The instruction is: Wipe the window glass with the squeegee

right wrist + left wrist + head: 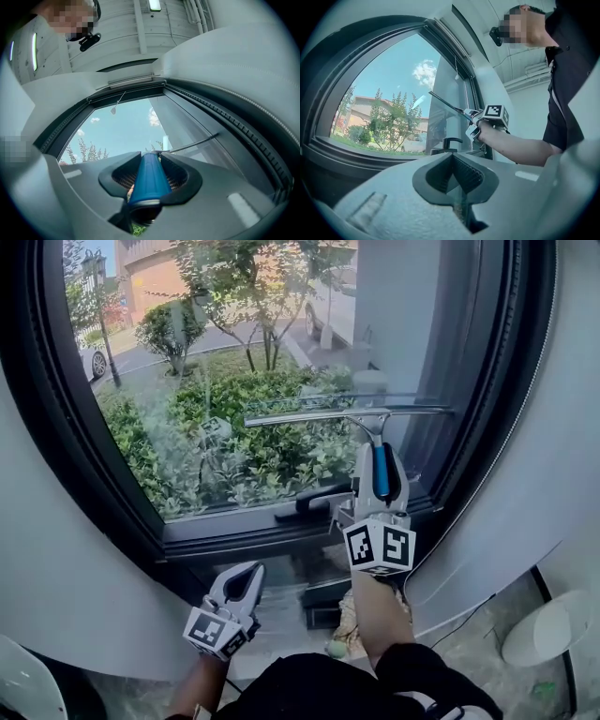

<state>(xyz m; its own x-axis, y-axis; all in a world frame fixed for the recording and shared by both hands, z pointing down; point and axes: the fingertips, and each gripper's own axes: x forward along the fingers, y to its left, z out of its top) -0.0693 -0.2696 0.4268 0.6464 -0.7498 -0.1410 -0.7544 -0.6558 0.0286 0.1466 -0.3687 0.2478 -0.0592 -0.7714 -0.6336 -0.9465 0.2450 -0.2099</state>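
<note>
Window glass [234, 381] fills the dark frame [84, 474] ahead of us, with shrubs and trees showing through it. Our squeegee [349, 415] is up at the lower right part of the pane, its long blade level against the glass. Its blue handle [381, 470] runs down into our right claw [380, 460], which pinches it between both pads. Our left claw [246, 570] hangs low beneath the sill, pressed together with nothing in it.

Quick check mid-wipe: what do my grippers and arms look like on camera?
Both the left gripper and right gripper are light grey with dark ribbed pads, each carrying a cube of black-and-white square markers. The person wears a black top.
</note>
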